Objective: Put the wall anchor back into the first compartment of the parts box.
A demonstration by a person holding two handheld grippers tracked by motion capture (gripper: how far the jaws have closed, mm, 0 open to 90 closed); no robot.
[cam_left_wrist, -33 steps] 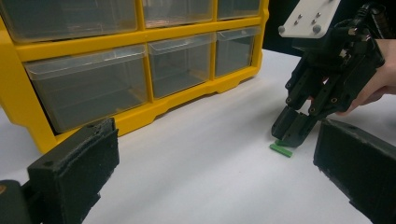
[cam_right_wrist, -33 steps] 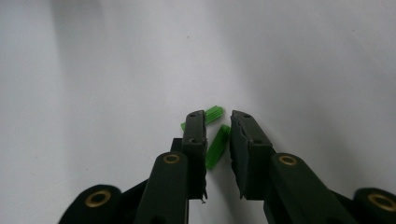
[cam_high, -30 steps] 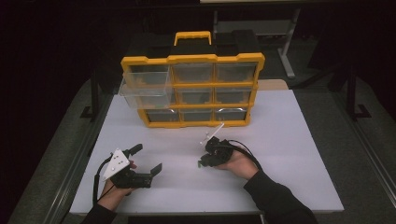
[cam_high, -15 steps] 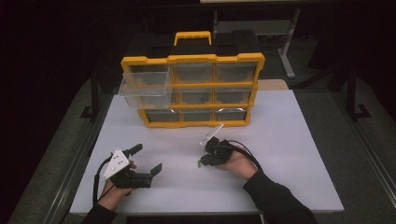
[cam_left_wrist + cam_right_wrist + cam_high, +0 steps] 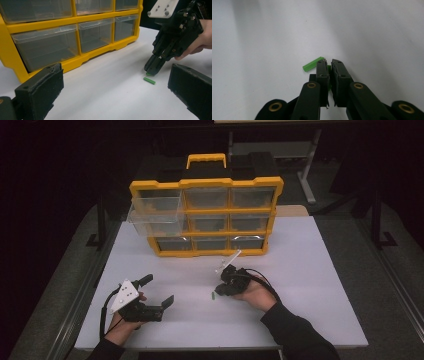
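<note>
My right gripper point(image 5: 217, 292) points down at the white table point(image 5: 310, 270) in front of the organizer. Its jaws have just been closing, and they pinch a small green piece point(image 5: 329, 68) at their tips point(image 5: 150, 71). A second green stick point(image 5: 312, 64) lies flat on the table just beside those tips point(image 5: 149, 80). My left gripper point(image 5: 158, 290) rests near the front left, held by a hand. It is open, with nothing between its black pads point(image 5: 42, 87).
A yellow organizer point(image 5: 206, 183) with clear drawers and a black top stands at the back of the table. Its upper left drawer point(image 5: 152, 215) is pulled out. The bottom row of drawers point(image 5: 45, 47) is pushed in. Dark floor surrounds the table.
</note>
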